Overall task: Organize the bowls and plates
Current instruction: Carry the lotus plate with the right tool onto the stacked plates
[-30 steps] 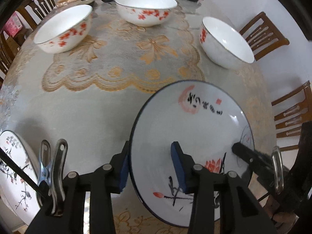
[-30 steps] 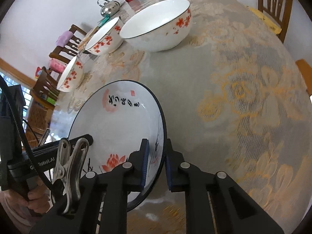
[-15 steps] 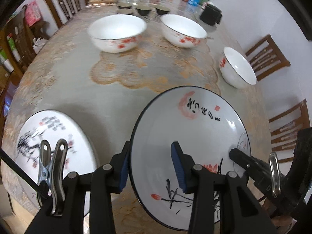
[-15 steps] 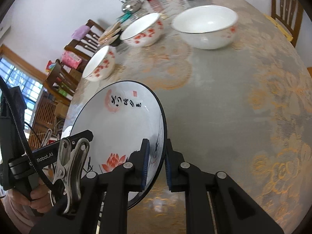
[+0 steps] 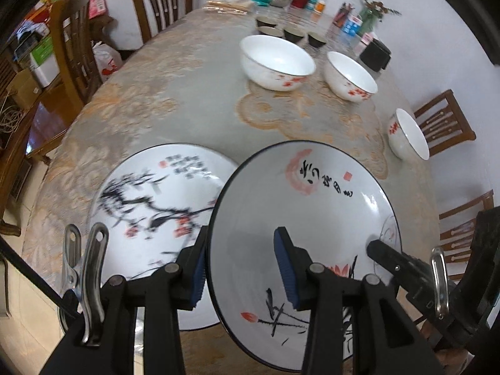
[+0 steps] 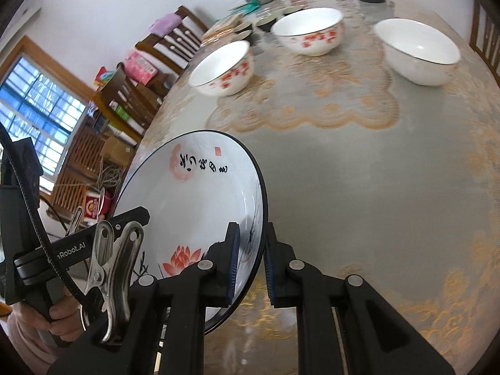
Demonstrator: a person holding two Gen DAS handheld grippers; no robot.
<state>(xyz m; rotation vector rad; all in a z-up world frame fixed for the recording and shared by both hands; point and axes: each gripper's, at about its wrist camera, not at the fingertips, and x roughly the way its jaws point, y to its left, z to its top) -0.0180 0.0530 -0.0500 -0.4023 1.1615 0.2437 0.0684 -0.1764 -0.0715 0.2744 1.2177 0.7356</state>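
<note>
Both grippers, left (image 5: pixel 243 270) and right (image 6: pixel 251 261), stay clamped on the lotus plate (image 5: pixel 312 218), now carried beside the branch plate (image 5: pixel 150 200).

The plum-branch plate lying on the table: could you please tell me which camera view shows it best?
The left wrist view. There the plum-branch plate lies flat on the table, its painting visible though blurred, partly behind the lotus plate. The right wrist view does not show it.

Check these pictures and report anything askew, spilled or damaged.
Nothing spilled or broken. The one oddity: the lotus plate hangs tilted above the table, clamped by the left gripper and the right gripper, overlapping the plum-blossom plate.
</note>
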